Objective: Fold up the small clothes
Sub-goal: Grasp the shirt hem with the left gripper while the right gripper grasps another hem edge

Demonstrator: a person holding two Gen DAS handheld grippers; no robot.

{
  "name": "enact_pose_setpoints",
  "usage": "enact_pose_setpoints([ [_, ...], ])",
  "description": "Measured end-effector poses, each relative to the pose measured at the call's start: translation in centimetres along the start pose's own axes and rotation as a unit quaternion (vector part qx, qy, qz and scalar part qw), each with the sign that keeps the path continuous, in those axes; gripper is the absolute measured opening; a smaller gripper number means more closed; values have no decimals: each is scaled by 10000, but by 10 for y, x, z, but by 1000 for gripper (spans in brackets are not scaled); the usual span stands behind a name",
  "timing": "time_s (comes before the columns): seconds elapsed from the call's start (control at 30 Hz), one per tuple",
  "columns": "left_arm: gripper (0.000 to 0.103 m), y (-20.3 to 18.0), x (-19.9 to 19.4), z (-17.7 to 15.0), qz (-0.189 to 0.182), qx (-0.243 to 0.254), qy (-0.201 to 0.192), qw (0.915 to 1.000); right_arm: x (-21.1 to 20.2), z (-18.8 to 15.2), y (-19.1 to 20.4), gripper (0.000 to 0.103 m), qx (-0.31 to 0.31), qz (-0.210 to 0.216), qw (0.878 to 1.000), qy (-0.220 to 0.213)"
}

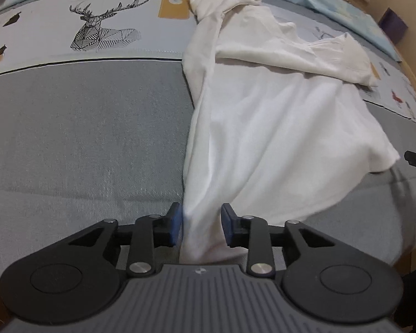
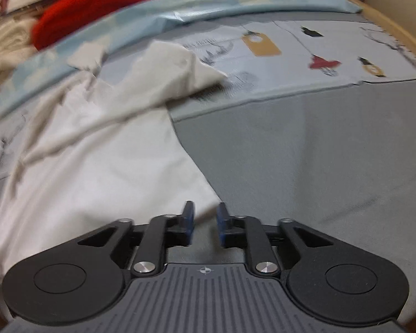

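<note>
Fabric fills the left wrist view: a white shirt (image 1: 277, 116) lies spread on the grey bedsheet (image 1: 83, 127), running from 12 o'clock down to 6 o'clock, one sleeve folded across at 2 o'clock. The left gripper (image 1: 202, 223) has its jaws apart, a bunched corner of the shirt between the blue pads — not pinched. A deer print (image 1: 102, 27) sits at 11 o'clock. In the blurred right wrist view, the shirt (image 2: 97, 161) spreads from 9 o'clock to 11 o'clock; the right gripper (image 2: 205, 223) stands with jaws apart at the hem corner, and a red garment (image 2: 91, 2) lies at 11 o'clock.
</note>
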State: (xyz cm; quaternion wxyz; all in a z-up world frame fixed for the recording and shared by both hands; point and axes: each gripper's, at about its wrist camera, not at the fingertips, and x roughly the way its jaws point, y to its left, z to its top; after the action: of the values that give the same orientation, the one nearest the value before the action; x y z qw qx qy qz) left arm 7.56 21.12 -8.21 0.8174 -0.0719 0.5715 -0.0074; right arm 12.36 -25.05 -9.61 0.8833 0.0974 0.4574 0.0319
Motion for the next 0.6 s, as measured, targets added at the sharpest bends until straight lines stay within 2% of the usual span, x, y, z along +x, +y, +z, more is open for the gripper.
enact_pose_setpoints([
  [0.1, 35, 6, 18, 0, 9, -127, 176, 9998, 23, 4, 3, 43, -199, -245, 9991, 275],
  [0.27, 35, 5, 33, 4, 115, -129, 386, 9991, 61, 13, 9, 44, -164, -235, 9973, 677],
  [0.33, 35, 4, 37, 5, 112, -128, 434, 9989, 69, 14, 17, 38, -300, -297, 9969, 666],
  [0.37, 31, 3, 38, 6, 116, -102, 453, 9989, 69, 15, 21, 21, -410, -293, 9967, 639],
  [0.4, 23, 2, 39, 6, 117, -74, 453, 9989, 70, 15, 24, 6, -484, -279, 9964, 632],
  [0.5, 8, -5, 37, 8, 120, 48, 380, 9992, 63, 19, 24, 6, -420, -198, 9975, 529],
  [0.6, 5, -9, 22, 11, 117, 30, -100, 9999, 30, 32, 19, 5, -273, -107, 9996, -44],
])
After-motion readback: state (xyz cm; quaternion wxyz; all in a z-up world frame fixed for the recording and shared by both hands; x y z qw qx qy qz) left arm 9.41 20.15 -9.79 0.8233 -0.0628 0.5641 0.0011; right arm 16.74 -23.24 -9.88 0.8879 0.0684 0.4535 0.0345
